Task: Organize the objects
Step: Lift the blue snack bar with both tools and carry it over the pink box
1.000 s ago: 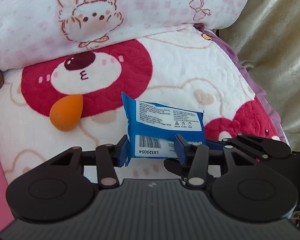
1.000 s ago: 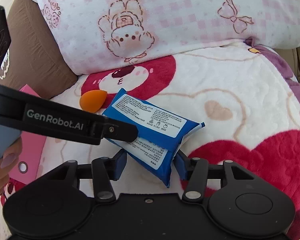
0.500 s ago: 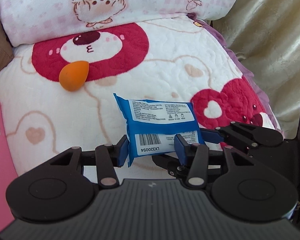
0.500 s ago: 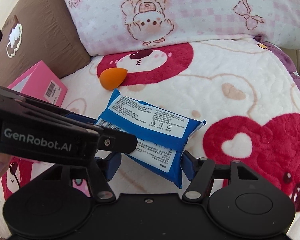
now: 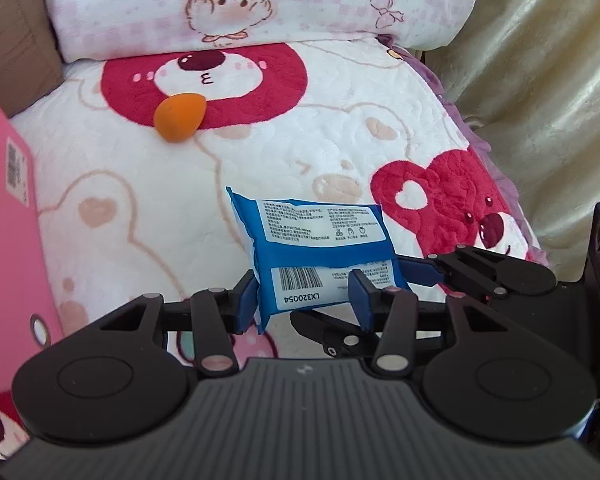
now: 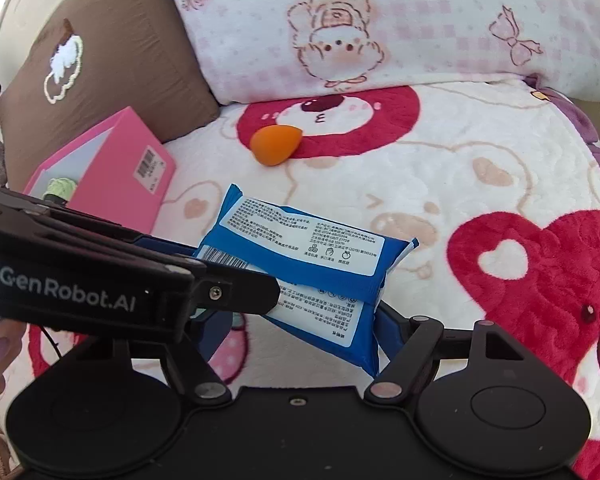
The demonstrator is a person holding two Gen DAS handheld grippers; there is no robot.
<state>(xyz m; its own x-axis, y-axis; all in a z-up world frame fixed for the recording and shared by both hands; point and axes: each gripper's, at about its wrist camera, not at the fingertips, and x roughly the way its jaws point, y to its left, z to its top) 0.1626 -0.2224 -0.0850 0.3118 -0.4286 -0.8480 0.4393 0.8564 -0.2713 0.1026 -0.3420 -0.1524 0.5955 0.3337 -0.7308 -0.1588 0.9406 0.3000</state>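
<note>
Left wrist view is showing the left gripper (image 5: 304, 300) pinching the blue wipes pack (image 5: 320, 256) at its barcode end, with both blue pads pressing into the wrapper and the pack being carried clear of the bedding. Right wrist view is showing the right gripper (image 6: 300, 332) with its jaws opening; the same pack's lower end is sitting between them, and its right pad is looking just beside the edge, though I cannot tell whether that pad is touching. So the left tool seems to be taking over the load.

The pack is looking light and soft, a filmy pouch that is creasing where it is squeezed; its glossy wrapper is probably slippery. Gripping across the full, padded body should be safer than nipping the thin crimped seam, which could slide out or tear.

Just beyond the pack, the quilted bear-print blanket (image 5: 260, 152) is spreading out. To the left, a pink box (image 6: 112, 172) is standing near a brown cushion (image 6: 112, 60). Farther back, an orange makeup sponge (image 5: 179, 117) is lying on the red bear face, well apart from the pack. At the rear, a pink-checked pillow (image 5: 260, 0) is leaning against the headboard side.
</note>
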